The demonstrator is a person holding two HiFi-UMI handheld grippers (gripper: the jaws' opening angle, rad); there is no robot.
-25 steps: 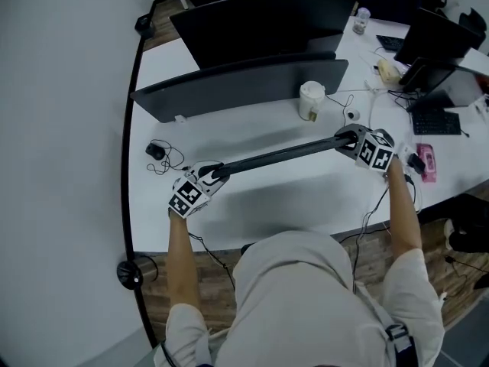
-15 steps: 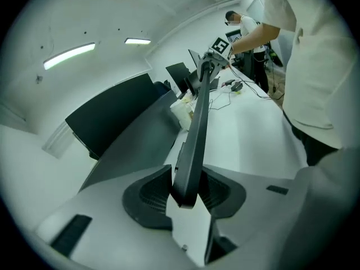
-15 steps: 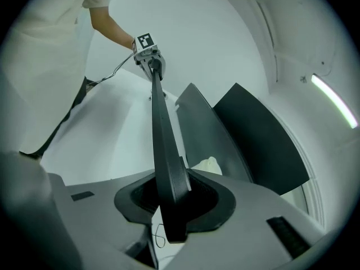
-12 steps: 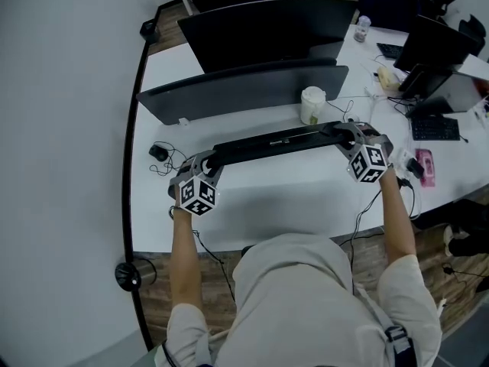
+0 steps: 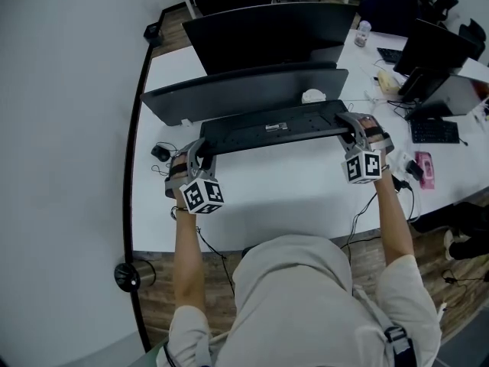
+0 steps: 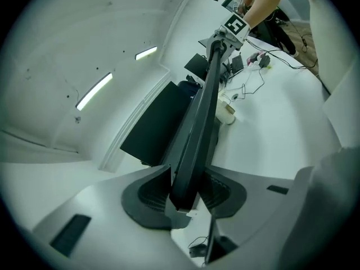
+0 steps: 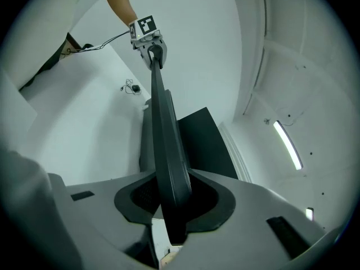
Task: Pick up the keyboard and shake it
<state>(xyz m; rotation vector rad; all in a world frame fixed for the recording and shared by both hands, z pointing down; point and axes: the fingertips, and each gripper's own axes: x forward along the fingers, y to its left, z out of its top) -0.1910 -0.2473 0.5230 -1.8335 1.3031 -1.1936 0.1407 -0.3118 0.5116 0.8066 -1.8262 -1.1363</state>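
Observation:
A long black keyboard (image 5: 275,128) hangs in the air above the white desk (image 5: 283,197), in front of the monitors, with its labelled underside turned toward the head view. My left gripper (image 5: 200,150) is shut on its left end. The jaws have just eased a little wider, and the pads still press on the keyboard (image 6: 197,128). My right gripper (image 5: 353,126) is shut on the right end. In each gripper view the keyboard (image 7: 166,145) runs edge-on from between the jaws to the other gripper. My left gripper (image 6: 183,194) and right gripper (image 7: 171,201) both clamp the thin edge.
A wide dark monitor (image 5: 244,90) stands just behind the keyboard, with a second monitor (image 5: 267,29) further back. A white cup (image 5: 313,95) peeks over the keyboard. A small black device with a cable (image 5: 160,153) lies at the left. A pink item (image 5: 425,163) and another keyboard (image 5: 435,128) lie at the right.
Both grippers have risen and rolled with the keyboard. It went from edge-on low over the desk to higher, nearer the monitor, with its underside showing. It now covers most of the cup.

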